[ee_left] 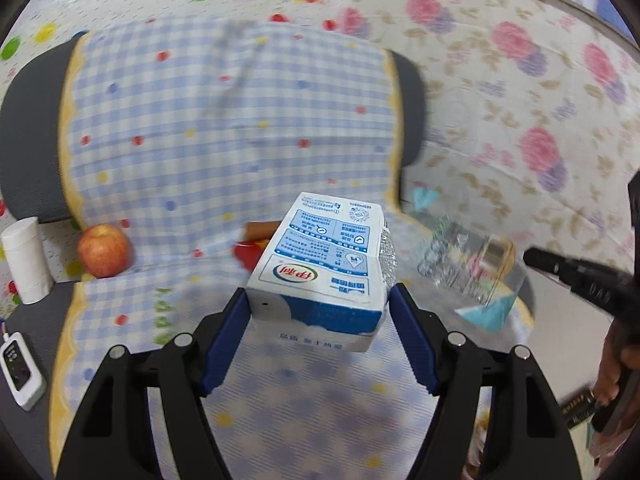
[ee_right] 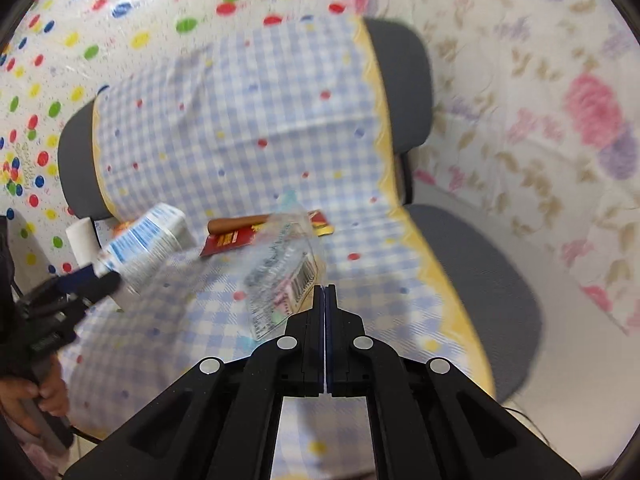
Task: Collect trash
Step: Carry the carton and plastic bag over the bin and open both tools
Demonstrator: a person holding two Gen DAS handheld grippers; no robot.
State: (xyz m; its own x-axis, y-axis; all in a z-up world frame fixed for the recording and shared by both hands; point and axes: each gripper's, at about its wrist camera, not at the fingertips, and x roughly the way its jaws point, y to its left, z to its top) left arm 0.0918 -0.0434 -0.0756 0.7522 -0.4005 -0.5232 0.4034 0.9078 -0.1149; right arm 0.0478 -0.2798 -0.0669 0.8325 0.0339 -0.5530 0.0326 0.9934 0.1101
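Observation:
My left gripper is shut on a blue and white milk carton and holds it above the chair seat; the carton also shows in the right wrist view. My right gripper is shut on a clear plastic wrapper and holds it up; the wrapper shows in the left wrist view too. A sausage and a red packet lie on the seat behind the wrapper.
An office chair is draped in a blue checked cloth. An apple, a white paper roll and a white device sit at the left. Patterned sheets cover the walls.

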